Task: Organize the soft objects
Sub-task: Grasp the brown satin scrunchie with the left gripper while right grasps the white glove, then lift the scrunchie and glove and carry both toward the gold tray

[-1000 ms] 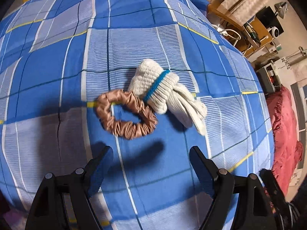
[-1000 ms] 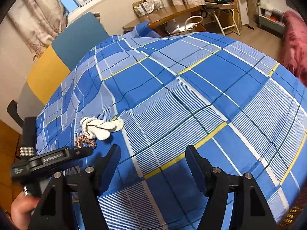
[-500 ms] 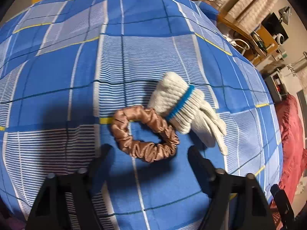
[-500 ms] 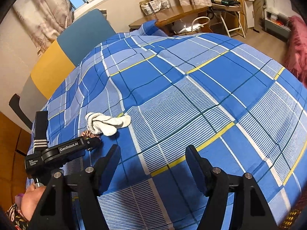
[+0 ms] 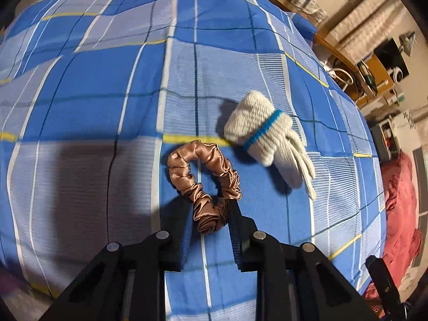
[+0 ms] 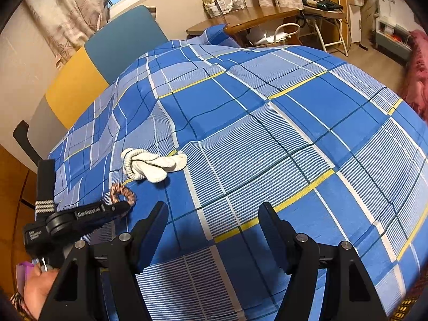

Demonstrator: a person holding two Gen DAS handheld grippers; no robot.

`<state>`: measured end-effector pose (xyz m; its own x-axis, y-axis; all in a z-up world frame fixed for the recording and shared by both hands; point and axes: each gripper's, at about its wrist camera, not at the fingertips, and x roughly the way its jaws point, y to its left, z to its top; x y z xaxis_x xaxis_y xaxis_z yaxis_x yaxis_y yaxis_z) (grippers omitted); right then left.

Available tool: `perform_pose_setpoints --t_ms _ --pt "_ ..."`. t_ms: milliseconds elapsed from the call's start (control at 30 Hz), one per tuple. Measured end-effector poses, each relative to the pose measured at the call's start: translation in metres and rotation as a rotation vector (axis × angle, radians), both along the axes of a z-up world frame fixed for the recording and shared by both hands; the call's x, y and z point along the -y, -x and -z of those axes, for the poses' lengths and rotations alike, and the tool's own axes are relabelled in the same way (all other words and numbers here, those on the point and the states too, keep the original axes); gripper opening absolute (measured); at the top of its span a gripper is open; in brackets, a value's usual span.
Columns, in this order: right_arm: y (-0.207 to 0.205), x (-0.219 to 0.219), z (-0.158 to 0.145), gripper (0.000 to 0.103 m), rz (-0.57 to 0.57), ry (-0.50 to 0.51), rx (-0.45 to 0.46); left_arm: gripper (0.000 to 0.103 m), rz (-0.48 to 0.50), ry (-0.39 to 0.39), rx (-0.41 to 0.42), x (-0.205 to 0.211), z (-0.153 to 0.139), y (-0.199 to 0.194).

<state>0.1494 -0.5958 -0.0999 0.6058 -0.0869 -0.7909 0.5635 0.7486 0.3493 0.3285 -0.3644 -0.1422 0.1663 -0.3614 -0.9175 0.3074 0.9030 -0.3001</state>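
Left gripper [image 5: 210,214]: jaws drawn close together at lower centre of the left wrist view, pinching the near end of the scrunchie [image 5: 203,179]. The satin fabric bunches between the two fingers; the rest of the brown loop lies on the bed [image 5: 93,85] just above them in the frame, on a solid blue square of the plaid cover. In the right wrist view this gripper [image 6: 125,207] enters from the lower left, its tip at the scrunchie [image 6: 121,192].

Gloves [image 5: 263,136]: a rolled white knit pair with a blue band, just right of and above the scrunchie in the left wrist view. Whether the two touch cannot be told. The loose finger ends trail toward the lower right. In the right wrist view the gloves [image 6: 152,165] sit left of centre, directly above the scrunchie.

Right gripper [image 6: 214,227]: jaws wide apart at lower centre of its own view, holding nothing, above bare bedcover [image 6: 281,133] and well to the right of both soft items.

Surroundings: a yellow and teal headboard [image 6: 107,53] at upper left of the right wrist view, a wooden desk [image 6: 254,20] at top centre, a folding chair [image 6: 329,16] at upper right, and red fabric [image 5: 398,208] at the right edge of the left wrist view.
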Motion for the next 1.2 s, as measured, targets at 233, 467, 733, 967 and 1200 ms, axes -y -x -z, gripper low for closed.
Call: perform_pose_setpoints --t_ms 233,467,733,967,1200 --pt "-0.006 -0.007 0.001 0.071 -0.043 0.016 0.029 0.021 0.000 0.019 -0.022 -0.008 -0.008 0.051" --pt "-0.017 -0.033 -0.013 0.071 -0.148 0.138 0.123 0.021 -0.013 0.034 -0.031 -0.016 0.001 0.079" --pt "-0.133 -0.051 -0.003 0.071 -0.446 0.283 -0.029 0.021 -0.042 0.102 -0.011 -0.034 0.004 0.097" --pt "-0.185 -0.062 0.046 0.062 -0.553 0.258 -0.161 0.021 -0.020 0.092 0.016 -0.033 0.002 0.103" --pt "-0.150 -0.050 0.039 0.021 -0.510 0.160 -0.072 0.021 -0.017 0.077 0.035 -0.011 0.003 0.101"
